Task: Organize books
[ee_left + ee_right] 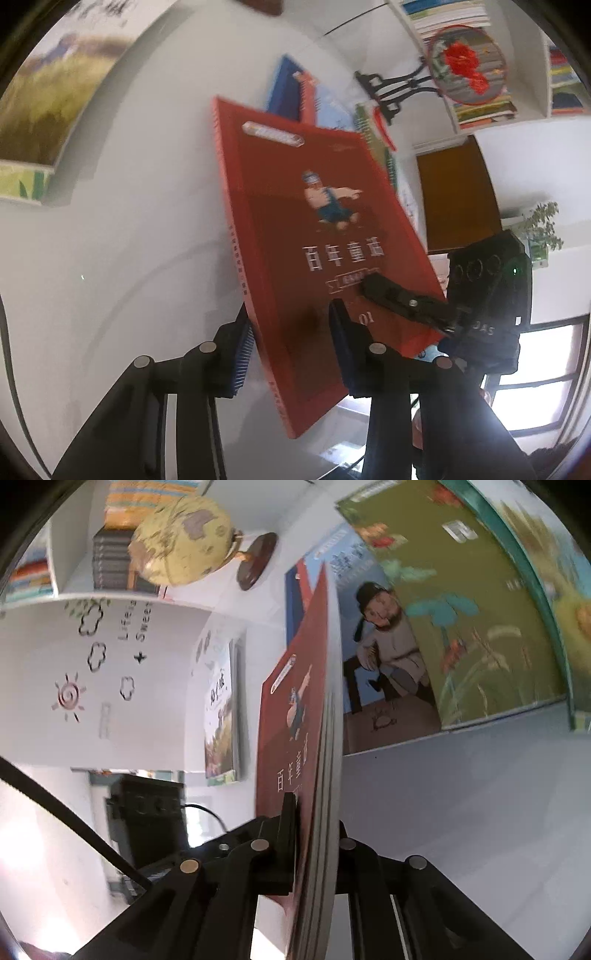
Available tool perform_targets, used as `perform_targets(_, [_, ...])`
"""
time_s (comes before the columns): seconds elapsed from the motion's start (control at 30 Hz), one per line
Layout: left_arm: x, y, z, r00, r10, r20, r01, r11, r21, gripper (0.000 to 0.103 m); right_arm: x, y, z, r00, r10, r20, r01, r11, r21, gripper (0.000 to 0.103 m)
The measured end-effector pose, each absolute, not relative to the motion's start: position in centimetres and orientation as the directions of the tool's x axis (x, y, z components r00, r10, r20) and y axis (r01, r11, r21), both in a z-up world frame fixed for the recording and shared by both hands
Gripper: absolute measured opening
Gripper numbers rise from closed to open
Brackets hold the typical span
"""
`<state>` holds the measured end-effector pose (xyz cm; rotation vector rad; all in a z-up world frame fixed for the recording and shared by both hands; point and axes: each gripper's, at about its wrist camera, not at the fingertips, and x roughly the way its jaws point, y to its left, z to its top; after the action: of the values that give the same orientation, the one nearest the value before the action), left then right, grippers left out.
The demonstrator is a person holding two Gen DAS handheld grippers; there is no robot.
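We hold the red book (314, 236) clamped in both the right tool (314, 834) and the left tool (291, 347), tilted off the bench (129, 258) for a steady two-point carry.

Bears everything on one white table top (129, 240), glossy and plain. In the left wrist view, holds a picture book with a grassy cover (48, 110) flat at 10 o'clock. Shows a blue book (286, 92) at 12 o'clock and a green spiral-bound book (373, 129) just beside it toward 1 o'clock. Carries a black stand (388, 88) with a round red-flowered fan (469, 62) further out at 1 o'clock.

In the right wrist view, supports a yellow globe (184, 542) on a brown base (256, 561) at 11 o'clock. Has a blue-covered book with a seated figure (388, 664) at 1 o'clock, overlapped by an olive-green book (480, 609). Ends at 2 o'clock with a teal-edged book (554, 572).
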<state>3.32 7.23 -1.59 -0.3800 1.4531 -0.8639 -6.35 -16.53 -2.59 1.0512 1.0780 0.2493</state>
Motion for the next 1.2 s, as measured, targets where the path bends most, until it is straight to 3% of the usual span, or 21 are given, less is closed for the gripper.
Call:
perform_targets(0.37, [2.6, 6.4, 4.2, 0.076, -0.646, -0.759, 0.463, 0.697, -0.547, 0.035, -5.1, -12.6, 3.7, 0.524, 0.433, -0.733, 0.125, 0.813, 0.569, 0.014])
perform_targets(0.77, [5.5, 11.5, 8.4, 0.189, -0.646, -0.74, 0.513, 0.707, -0.486, 0.035, -3.0, -6.1, 9.3, 0.639, 0.277, -0.718, 0.015, 0.928, 0.372, 0.015])
perform_targets(0.97, [9.8, 17.3, 9.4, 0.274, -0.61, -0.743, 0.488, 0.755, -0.439, 0.035, 2.0, -1.1, 10.7, 0.679, 0.3, -0.67, -0.027, 0.922, 0.385, 0.015])
perform_targets(1.2, [15.4, 21.2, 6.8, 0.281, -0.566, -0.775, 0.457, 0.789, -0.41, 0.035, 8.4, 5.0, 9.6, 0.676, 0.309, -0.669, -0.027, 0.918, 0.396, 0.015])
